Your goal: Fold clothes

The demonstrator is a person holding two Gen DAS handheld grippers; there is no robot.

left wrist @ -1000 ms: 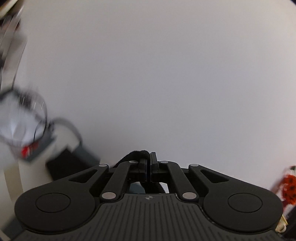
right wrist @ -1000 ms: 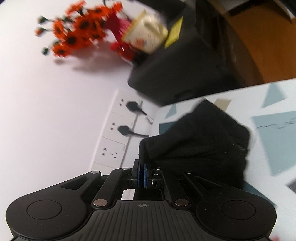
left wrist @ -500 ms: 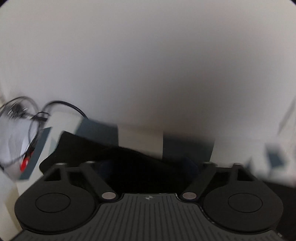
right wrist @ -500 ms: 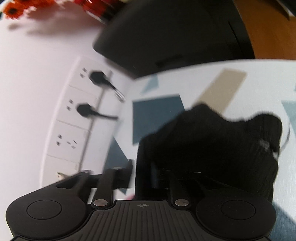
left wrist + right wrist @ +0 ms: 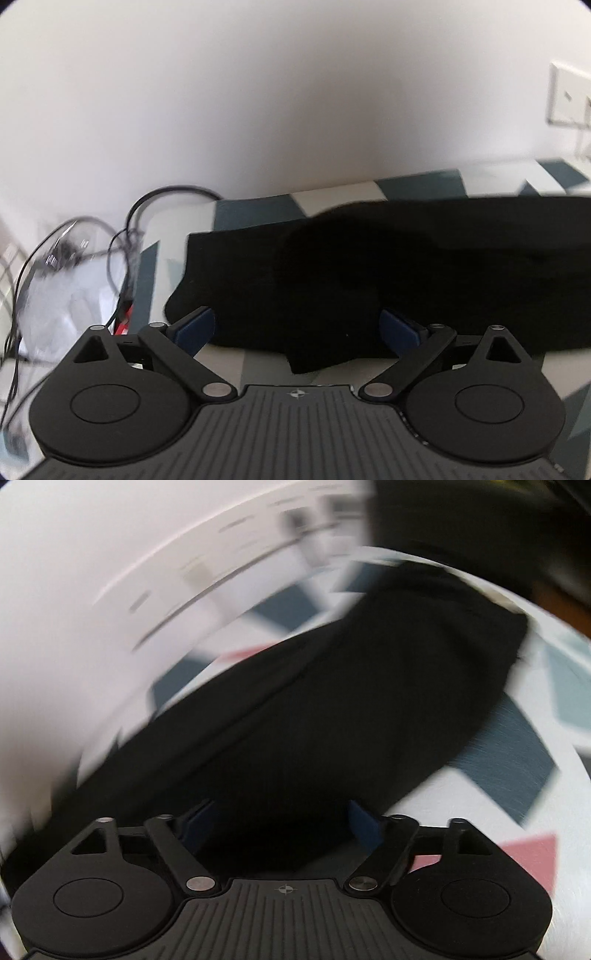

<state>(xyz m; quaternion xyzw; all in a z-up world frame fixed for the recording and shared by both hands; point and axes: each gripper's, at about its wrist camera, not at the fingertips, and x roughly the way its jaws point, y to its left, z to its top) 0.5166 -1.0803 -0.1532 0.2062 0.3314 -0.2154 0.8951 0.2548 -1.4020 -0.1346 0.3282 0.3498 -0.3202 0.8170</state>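
We have the black garment (image 5: 369, 280) lying on the patterned tablecloth (image 5: 258, 206), laid out as a long dark band that runs left to right close to the far wall (image 5: 295, 110). It looks to us folded at least once lengthwise (a seam or layer edge shows along it in the right wrist view, though blur makes that hard to confirm). What remains, we judge, is to bring the ends together into a compact stack.

Our left gripper (image 5: 297, 326) hangs over the near edge of the cloth, its jaws opening and already spread wide; a small flap of fabric lies between them, but the blue pads are not pressing it. Our right gripper (image 5: 282, 819) is likewise opening over the garment (image 5: 332, 709), fabric beneath and between the jaws, nothing pinched.

For room, the near tablecloth is bare. On the left, a tangle of cables (image 5: 122, 236) and a clear bag (image 5: 66, 295) sit just beside the garment's left end. The far wall, with an outlet plate (image 5: 569, 96) at the right, leaves little space behind.
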